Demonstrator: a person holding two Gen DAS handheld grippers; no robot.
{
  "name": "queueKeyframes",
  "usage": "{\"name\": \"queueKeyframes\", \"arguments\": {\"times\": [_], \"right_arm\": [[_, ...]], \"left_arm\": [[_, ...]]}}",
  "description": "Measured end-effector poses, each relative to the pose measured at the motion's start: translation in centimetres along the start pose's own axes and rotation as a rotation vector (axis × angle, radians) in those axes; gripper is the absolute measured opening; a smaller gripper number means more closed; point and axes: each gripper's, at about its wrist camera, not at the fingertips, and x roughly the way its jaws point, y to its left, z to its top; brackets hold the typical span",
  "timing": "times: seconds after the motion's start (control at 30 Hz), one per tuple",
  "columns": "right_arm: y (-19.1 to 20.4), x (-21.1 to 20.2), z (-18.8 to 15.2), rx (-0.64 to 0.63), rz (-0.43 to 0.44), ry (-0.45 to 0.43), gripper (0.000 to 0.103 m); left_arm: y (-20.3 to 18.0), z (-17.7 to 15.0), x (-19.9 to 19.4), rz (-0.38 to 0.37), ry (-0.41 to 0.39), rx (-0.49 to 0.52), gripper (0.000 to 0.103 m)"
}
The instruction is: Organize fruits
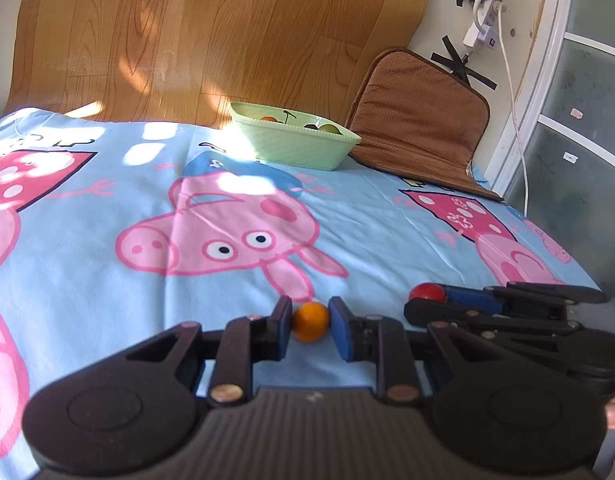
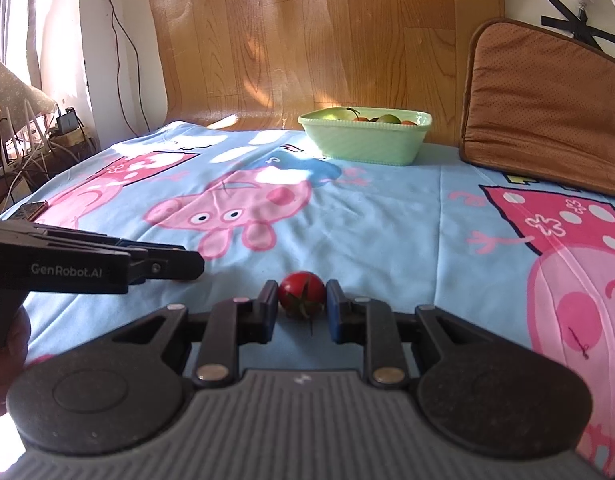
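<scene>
My left gripper (image 1: 310,322) is shut on a small orange fruit (image 1: 310,321), its blue pads pressing both sides just above the blue cartoon-print cloth (image 1: 227,280). My right gripper (image 2: 301,296) is shut on a red tomato (image 2: 301,293) with a green stem, low over the same cloth. In the left wrist view the right gripper (image 1: 435,300) shows from the side, with the tomato (image 1: 427,292) at its tip. A pale green basket (image 1: 295,140) holding several fruits stands at the far edge of the cloth; the right wrist view shows the basket (image 2: 367,136) too.
A brown cushion (image 2: 547,108) leans against the wall right of the basket. Behind the cloth a wood-grain sheet (image 1: 211,32) curves up the wall. Cables and a power strip (image 1: 483,28) hang at the right. Cables and clutter (image 2: 39,140) lie off the cloth's left edge.
</scene>
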Motion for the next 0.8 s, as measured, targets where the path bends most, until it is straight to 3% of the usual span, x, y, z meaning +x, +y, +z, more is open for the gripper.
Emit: {"name": "queueKeyframes", "arguments": {"times": [0.8], "right_arm": [[0.13,0.14,-0.11,0.002,0.006,0.007,0.028]], "left_arm": [[0.12,0.00,-0.10,-0.005,-0.001,-0.007,0.022]]}}
